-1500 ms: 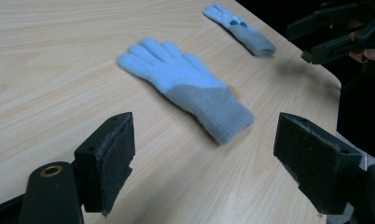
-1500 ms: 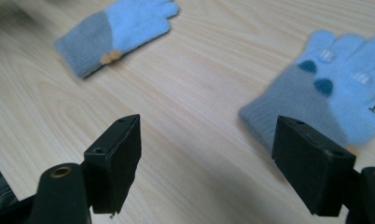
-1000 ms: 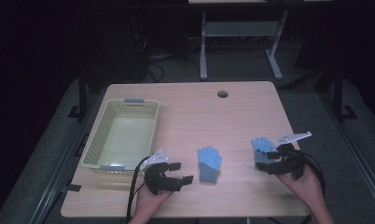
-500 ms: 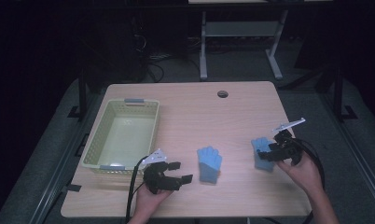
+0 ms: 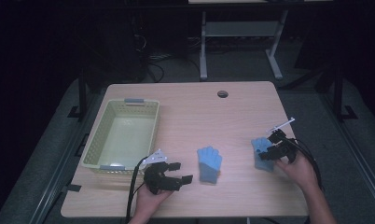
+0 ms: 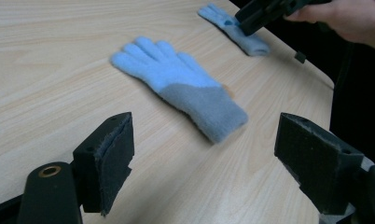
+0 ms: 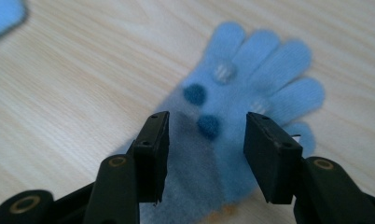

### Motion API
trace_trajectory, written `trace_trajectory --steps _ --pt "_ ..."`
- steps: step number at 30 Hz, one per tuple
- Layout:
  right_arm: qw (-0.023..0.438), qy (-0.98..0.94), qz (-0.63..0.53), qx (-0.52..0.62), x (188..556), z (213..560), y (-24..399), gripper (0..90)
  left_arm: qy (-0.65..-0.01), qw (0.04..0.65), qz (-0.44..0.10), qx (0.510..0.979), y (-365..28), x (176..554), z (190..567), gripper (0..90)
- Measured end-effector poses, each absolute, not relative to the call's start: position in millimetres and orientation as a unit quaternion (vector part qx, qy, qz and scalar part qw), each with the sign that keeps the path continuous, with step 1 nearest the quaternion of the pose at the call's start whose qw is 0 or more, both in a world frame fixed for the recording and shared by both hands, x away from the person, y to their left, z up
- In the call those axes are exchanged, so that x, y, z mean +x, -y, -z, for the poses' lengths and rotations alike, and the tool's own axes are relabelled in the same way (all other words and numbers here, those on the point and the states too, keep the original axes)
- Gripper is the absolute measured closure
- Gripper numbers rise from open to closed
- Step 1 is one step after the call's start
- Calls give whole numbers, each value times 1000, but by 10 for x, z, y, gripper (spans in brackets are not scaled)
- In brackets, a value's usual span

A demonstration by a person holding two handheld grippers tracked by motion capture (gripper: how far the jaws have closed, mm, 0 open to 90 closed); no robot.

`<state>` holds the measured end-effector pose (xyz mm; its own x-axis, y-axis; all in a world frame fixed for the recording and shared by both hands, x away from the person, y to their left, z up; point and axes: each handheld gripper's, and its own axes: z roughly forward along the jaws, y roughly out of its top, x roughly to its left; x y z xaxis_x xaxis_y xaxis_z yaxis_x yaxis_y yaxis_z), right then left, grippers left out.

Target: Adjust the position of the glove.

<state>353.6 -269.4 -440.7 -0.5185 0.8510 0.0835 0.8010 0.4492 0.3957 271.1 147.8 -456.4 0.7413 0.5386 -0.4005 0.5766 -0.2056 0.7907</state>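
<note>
Table (image 5: 190, 107): light wood top with a round hole (image 5: 222, 94) near the far edge, at about 1 o'clock from the middle

Basket (image 5: 93, 145): pale green plastic, at 9 o'clock on the table, long side running away from the person

Left gripper (image 5: 180, 172): held low over the near edge at about 7 o'clock, jaws spread wide with nothing between them; in the left gripper view only bare wood lies between the two pads

Middle glove (image 5: 209, 163): light blue with a grey cuff, flat on the table at 6 o'clock, fingers pointing away from the person; it lies just at 3 o'clock of the left gripper, apart from it

Middle glove, closer look (image 6: 176, 81): fingers fanned toward 10 o'clock, cuff toward 4 o'clock, ahead of the open jaws

Right gripper (image 5: 266, 154): at about 4 o'clock on the table, over the second glove; its jaws have just been closing and now stand half spread

Right glove (image 5: 259, 150): light blue, near the right edge of the table, partly under the right gripper

Right glove, closer look (image 7: 251, 93): fingers point to 1 o'clock, three dark blue dots on its back, grey cuff toward the jaws; the palm lies between the two pads, which stand at either side, and I cannot see them pressing it

Right hand (image 5: 295, 169): wrapped around the gripper body, forearm coming in from 5 o'clock
</note>
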Motion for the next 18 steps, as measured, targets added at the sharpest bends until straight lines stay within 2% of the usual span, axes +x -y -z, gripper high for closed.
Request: trace_trajectory --steps 10,11,15,18 --pt "75 -857 -187 474 3515 4447 2647 612 -367 519 16 772 -1478 2703 4555 197" --pt "76 -860 -188 469 3509 4448 2640 668 -365 520 18 772 -1468 2698 4556 198" --pt "69 -857 -191 474 3512 4446 2644 771 -361 515 20 777 -1465 2694 4571 198" --pt "59 -851 -200 483 3516 4446 2667 800 -362 518 19 774 -1455 2684 4566 199"
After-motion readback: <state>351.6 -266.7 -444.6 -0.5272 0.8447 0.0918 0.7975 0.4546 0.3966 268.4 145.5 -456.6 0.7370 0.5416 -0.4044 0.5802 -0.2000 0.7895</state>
